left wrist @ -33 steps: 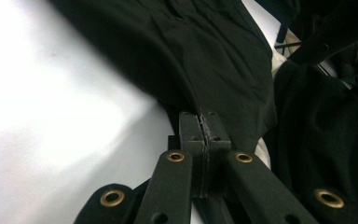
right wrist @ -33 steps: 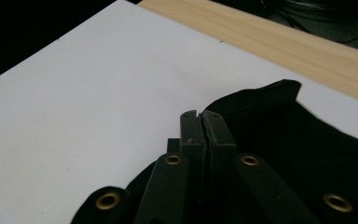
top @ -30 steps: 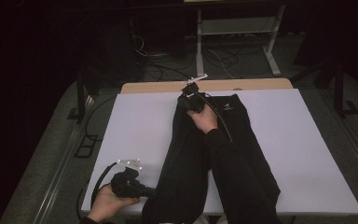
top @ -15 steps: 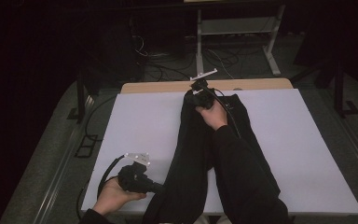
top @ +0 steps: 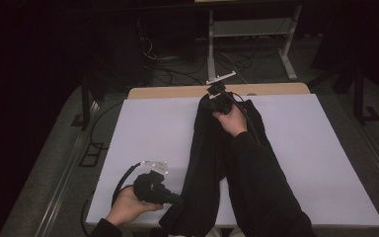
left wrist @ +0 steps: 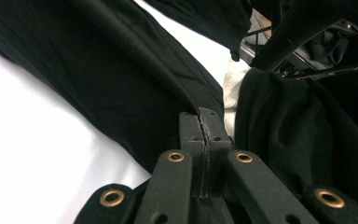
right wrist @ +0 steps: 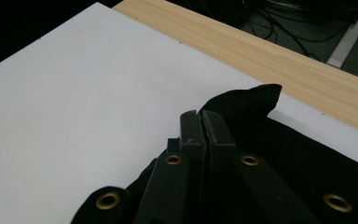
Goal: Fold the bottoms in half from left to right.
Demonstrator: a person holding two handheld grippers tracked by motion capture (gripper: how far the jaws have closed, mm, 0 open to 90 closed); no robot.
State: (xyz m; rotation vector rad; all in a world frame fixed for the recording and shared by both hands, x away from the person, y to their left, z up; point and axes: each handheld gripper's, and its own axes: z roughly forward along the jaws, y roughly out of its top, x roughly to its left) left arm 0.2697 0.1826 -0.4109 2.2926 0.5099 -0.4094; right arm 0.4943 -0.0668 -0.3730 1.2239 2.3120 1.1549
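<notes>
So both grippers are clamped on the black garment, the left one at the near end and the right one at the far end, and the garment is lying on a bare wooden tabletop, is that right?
Not quite. The black garment lies on a white sheet covering the table; wood shows as a strip along the far edge, as the high view and right gripper view show. The rest holds: left gripper shut on the near end, right gripper on the far end.

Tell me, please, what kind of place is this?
Probably a lab or studio set up for recording. A white-topped table stands alone in a dark room, loose cables lie on the floor behind it, and a metal stand rises there. Both grippers, left and right, hold a black garment.
</notes>
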